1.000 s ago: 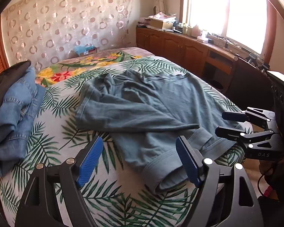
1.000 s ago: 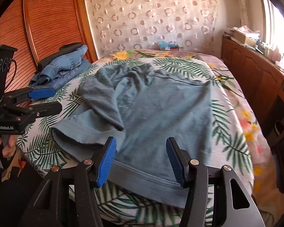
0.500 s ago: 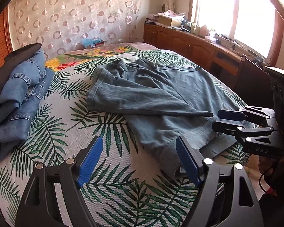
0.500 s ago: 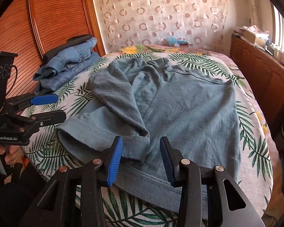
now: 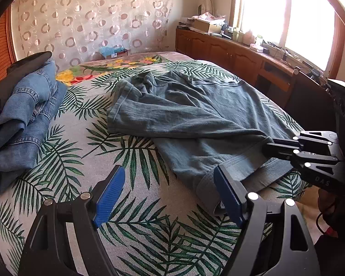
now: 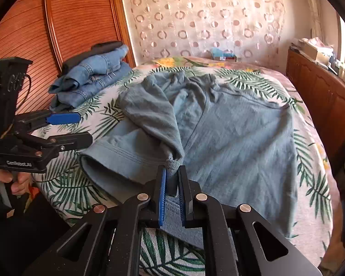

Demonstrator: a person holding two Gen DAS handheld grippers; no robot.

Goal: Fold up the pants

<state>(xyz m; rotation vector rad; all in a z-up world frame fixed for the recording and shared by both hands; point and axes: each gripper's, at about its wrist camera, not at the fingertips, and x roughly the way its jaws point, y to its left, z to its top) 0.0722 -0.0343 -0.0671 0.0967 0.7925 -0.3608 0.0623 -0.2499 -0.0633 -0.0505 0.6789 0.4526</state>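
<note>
Grey-blue cotton pants [image 6: 230,133] lie spread on the palm-leaf bedsheet [image 5: 131,168]; the right gripper [image 6: 171,172] has just closed, pinching their hem, the left gripper [image 5: 168,184] gapes empty beside them

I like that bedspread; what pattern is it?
Green palm leaves on pale grey bedspread, clearest in the left wrist view.

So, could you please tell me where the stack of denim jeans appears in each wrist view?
Left wrist view: the stack of denim jeans lies at the far left, on the bed's left edge.
Right wrist view: the stack sits upper left, beside the wooden wardrobe.
Shared landmark: the circle-patterned curtain.
</note>
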